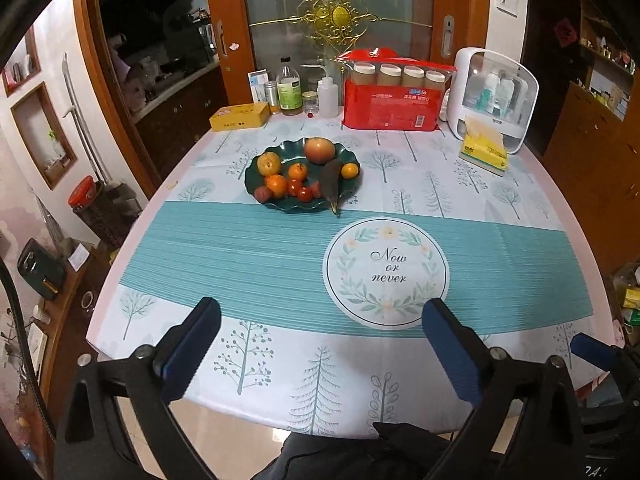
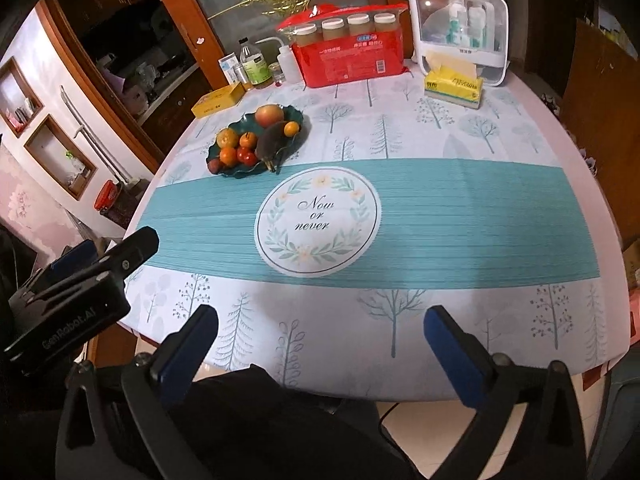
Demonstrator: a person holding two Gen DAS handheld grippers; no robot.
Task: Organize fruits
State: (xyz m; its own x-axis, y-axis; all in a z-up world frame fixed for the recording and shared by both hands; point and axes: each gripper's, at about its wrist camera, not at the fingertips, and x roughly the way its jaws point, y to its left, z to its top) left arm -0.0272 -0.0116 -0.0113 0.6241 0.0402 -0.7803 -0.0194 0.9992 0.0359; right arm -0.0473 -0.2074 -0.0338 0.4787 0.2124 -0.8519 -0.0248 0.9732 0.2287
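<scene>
left gripper point(image 1: 320, 320): jaws spread wide, nothing between | right gripper point(image 2: 322, 320): jaws spread, empty | green plate point(image 1: 256, 168) of fruit well beyond both, eggplant point(image 1: 331, 186) overhanging its rim

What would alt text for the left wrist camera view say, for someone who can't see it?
A dark green wavy-edged plate piled with an apple, oranges, small red fruits and a dark eggplant sits on a table under a teal-banded tree-print tablecloth. In the foreground the left tongs are wide open and empty. Bottles and a red package line the far edge.
</scene>
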